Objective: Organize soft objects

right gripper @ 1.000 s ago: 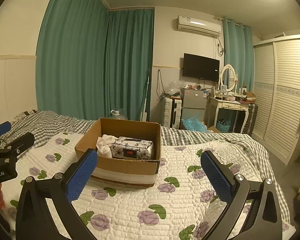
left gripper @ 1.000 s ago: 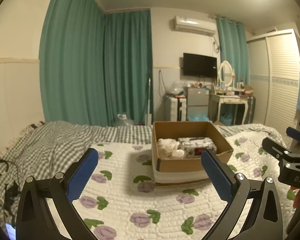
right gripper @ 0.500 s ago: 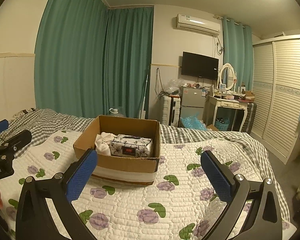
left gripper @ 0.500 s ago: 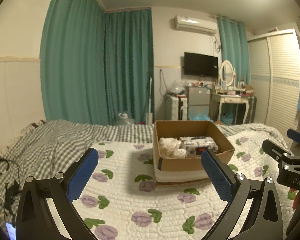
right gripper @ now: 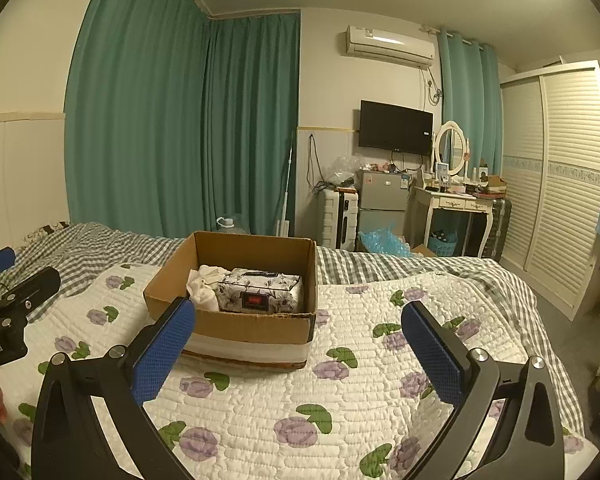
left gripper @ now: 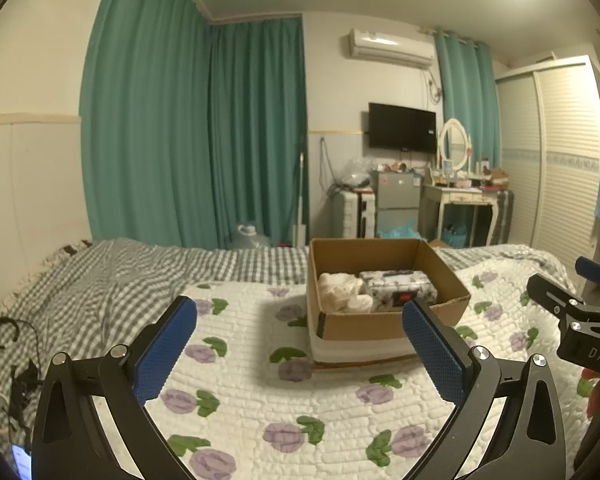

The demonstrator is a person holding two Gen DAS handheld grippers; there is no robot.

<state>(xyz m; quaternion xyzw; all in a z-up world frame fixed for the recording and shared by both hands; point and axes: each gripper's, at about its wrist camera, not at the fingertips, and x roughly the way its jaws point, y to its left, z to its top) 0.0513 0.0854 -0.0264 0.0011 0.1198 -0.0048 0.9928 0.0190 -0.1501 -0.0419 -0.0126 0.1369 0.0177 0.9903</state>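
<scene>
While you hold both tools above the quilt (right gripper: 340, 412), note that your left gripper (left gripper: 300, 344) stands fully spread, its blue pads (left gripper: 164, 354) wide apart, with nothing between them and nothing touching them. Your right gripper (right gripper: 298, 344) is in the same condition: jaws at full spread, pads (right gripper: 432, 354) clear of every object.

The cardboard box (right gripper: 256, 324) sits on the flowered quilt, toward the foot edge of the bed (right gripper: 420, 268), where the grey checked cover begins. Its top is open. Inside it, a floral-printed tissue pack (right gripper: 260, 294) lies flat against the box's right wall, and a crumpled white cloth (right gripper: 202, 286) lies just beside it, touching it, on the left.

From the left wrist view, the box (left gripper: 380, 320) appears ahead and to the right, behind your right pad tip. The same view shows the right gripper (left gripper: 588, 304) at the right edge of the bed.
</scene>
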